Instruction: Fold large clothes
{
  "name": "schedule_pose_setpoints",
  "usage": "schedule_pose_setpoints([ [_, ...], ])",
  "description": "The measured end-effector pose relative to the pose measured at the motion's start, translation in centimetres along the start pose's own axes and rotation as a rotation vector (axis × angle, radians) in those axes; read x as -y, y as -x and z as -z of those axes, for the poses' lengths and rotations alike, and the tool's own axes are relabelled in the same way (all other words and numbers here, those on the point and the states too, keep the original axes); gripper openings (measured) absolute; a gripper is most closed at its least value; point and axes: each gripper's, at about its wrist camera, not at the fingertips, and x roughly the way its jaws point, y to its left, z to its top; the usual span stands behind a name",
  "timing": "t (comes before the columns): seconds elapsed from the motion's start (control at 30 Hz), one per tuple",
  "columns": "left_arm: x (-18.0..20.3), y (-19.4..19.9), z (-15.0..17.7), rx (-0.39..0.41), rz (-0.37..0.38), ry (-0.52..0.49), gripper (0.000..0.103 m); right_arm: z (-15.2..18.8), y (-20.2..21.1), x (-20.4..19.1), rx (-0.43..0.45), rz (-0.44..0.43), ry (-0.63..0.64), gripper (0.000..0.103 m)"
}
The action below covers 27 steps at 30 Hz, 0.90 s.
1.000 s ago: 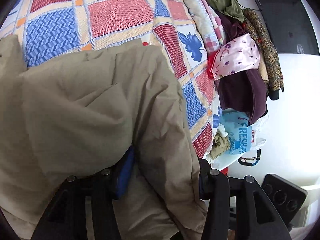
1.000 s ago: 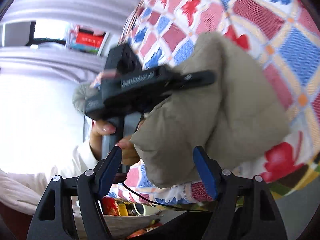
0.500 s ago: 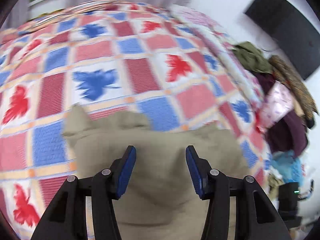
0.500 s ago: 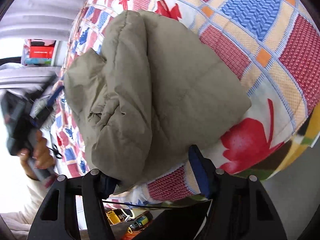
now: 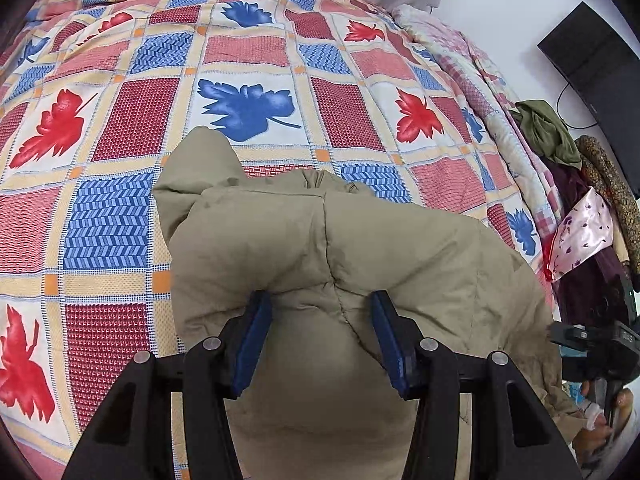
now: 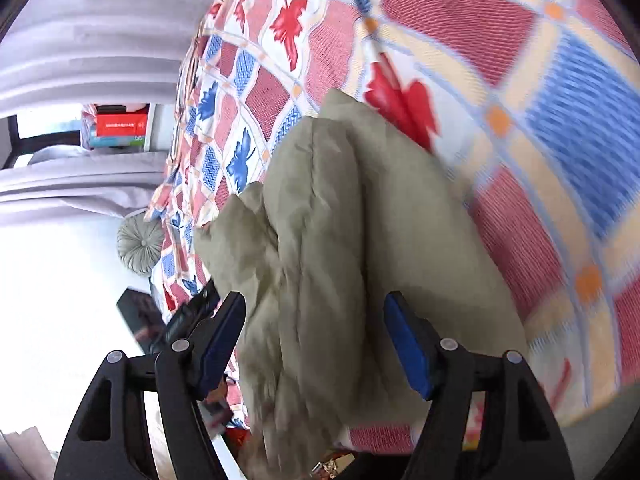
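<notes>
A puffy khaki jacket (image 5: 332,248) lies bunched in a folded heap on the patchwork bedspread (image 5: 248,60), near the bed's front edge. My left gripper (image 5: 320,332) is open, its blue-padded fingers (image 5: 256,340) resting either side of a raised fold of the jacket. In the right wrist view the same jacket (image 6: 344,240) fills the middle. My right gripper (image 6: 316,336) is open, its fingers straddling the jacket's near edge without closing on it. The other gripper's black body (image 6: 188,312) shows dimly at the left of that view.
A pile of other clothes (image 5: 580,208) lies along the bed's right edge, with a black screen (image 5: 592,56) on the wall behind. A round grey cushion (image 6: 140,244) and grey curtains (image 6: 80,40) sit beyond the bed's far side.
The left gripper let go of the jacket and drew back to its near edge, jaws open. The right gripper swung round and closed in on the jacket's edge. The jacket settled on the bed.
</notes>
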Motion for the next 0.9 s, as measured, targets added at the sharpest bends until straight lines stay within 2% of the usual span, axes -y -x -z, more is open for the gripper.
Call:
schedule_pose_setpoints([
  [0.03,0.1,0.1,0.0,0.002,-0.001,0.001,0.053,-0.7,-1.0,-0.7,-0.013,0.02,0.02,0.036],
  [0.07,0.3,0.2,0.0,0.003,0.002,0.001,0.053,-1.3,-2.0,-1.8,-0.022,0.077,0.053,0.014],
  [0.1,0.5,0.2,0.0,0.005,0.009,0.001,0.053,-1.7,-2.6,-3.0,-0.017,0.137,0.09,0.008],
  [0.2,2.2,-0.2,-0.3,0.006,0.034,-0.017,0.053,-2.1,-1.7,-6.4,0.026,0.151,0.238,0.007],
  [0.27,3.6,-1.0,-0.6,0.004,0.056,-0.027,0.053,-2.3,-0.4,-7.2,0.047,0.188,0.303,0.007],
  [0.33,5.5,-2.3,-0.9,-0.006,0.064,-0.045,0.053,-2.8,0.3,-6.0,0.043,0.26,0.3,0.007],
  [0.4,7.5,-3.9,-1.0,-0.026,0.071,-0.082,0.053,-3.5,0.3,-3.8,0.023,0.383,0.287,0.007],
  [0.47,9.1,-5.0,-1.0,-0.044,0.074,-0.123,0.053,-3.9,-0.1,-1.0,-0.015,0.449,0.213,0.008],
  [0.57,10.1,-5.6,-1.0,-0.051,0.039,-0.163,0.053,-3.8,2.0,-0.1,0.038,0.416,0.14,0.008],
  [0.7,9.2,-5.7,-1.3,-0.067,0.055,-0.132,0.053,-2.4,5.6,-3.7,0.141,0.431,0.251,0.009],
  [0.77,9.2,-5.7,-1.4,-0.072,0.048,-0.134,0.053,-1.8,7.2,-5.8,0.165,0.395,0.311,0.009],
  [0.83,9.5,-5.9,-1.5,-0.075,0.029,-0.138,0.053,-0.9,7.8,-8.1,0.146,0.32,0.354,0.009],
  [0.9,9.7,-6.1,-1.5,-0.075,0.012,-0.133,0.053,0.3,7.5,-9.8,0.076,0.242,0.391,0.009],
])
